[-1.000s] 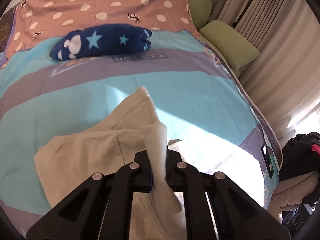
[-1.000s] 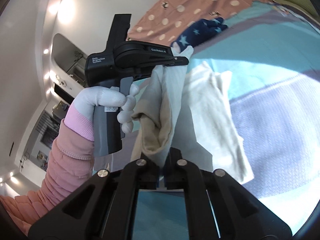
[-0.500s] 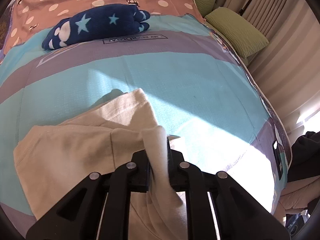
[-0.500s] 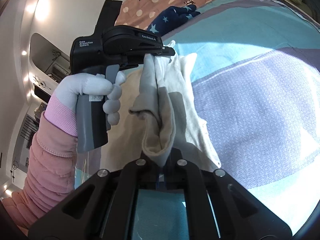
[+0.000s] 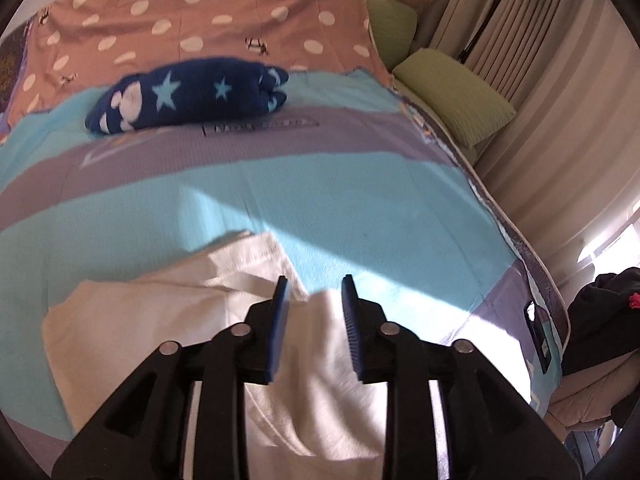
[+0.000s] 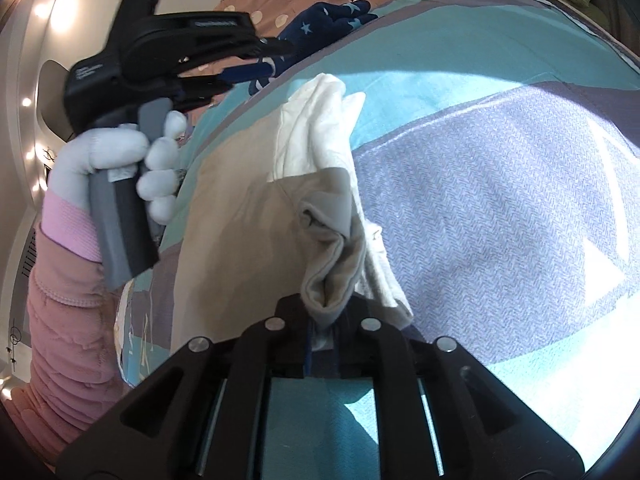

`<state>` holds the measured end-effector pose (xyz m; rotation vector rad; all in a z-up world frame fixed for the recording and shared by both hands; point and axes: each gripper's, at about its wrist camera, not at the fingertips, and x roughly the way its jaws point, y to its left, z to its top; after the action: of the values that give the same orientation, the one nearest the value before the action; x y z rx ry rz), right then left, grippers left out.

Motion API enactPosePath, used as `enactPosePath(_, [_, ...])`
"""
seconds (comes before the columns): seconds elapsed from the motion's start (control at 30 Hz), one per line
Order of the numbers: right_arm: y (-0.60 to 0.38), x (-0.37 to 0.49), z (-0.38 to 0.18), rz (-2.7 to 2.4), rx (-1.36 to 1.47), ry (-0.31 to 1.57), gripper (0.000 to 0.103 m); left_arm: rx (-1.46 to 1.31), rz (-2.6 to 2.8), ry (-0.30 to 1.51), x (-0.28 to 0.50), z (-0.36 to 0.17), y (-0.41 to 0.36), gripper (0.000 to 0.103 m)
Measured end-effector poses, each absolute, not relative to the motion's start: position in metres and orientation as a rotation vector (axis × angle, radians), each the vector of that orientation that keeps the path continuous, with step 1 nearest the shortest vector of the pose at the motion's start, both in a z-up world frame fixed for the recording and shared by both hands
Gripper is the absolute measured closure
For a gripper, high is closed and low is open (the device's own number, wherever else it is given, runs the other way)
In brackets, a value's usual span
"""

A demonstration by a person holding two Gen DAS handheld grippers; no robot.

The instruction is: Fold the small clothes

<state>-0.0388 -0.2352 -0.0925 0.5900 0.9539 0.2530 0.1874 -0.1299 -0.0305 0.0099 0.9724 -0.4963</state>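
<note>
Right wrist view shows me the cream garment (image 6: 248,216) flat on the bedspread (image 6: 500,208), long axis running near to far, its near hem bunched between my right gripper (image 6: 323,320)'s opening jaws, while my left gripper (image 5: 314,300) opens, empty, above it.

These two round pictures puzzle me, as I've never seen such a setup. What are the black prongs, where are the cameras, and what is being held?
A person holds a hand tool with two fingers in each hand; each carries a wide-angle camera looking along them. From the left one, the left gripper is opening, its fingers clear of the cream garment lying half folded on the striped bedspread. From the right one, the right gripper is opening too, a fold still between its fingers. A folded navy star garment lies farther up the bed.
</note>
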Motion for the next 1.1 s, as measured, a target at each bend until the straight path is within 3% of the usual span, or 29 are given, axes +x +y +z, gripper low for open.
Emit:
enactPosePath(0.2, [-0.236,-0.041,-0.095,0.229,0.581,0.968,0.084,0.054,-0.504,0.916,0.171,-0.017,-0.117,0.064])
enactPosePath(0.4, [-0.235,-0.045,-0.095,0.209,0.562,0.974,0.083,0.071,-0.49,0.908,0.158,-0.024,-0.091,0.057])
enactPosePath(0.8, [-0.254,-0.061,-0.095,0.164,0.573,0.972,0.081,0.076,-0.436,0.861,0.104,-0.039,-0.029,0.052])
enactPosePath(0.9, [-0.265,-0.066,-0.097,0.126,0.588,0.982,0.07,0.047,-0.418,0.857,0.084,-0.047,0.0,0.052])
enactPosePath(1.1, [-0.253,-0.064,-0.071,0.159,0.509,0.929,0.082,0.019,-0.376,0.915,0.05,-0.071,0.043,0.052])
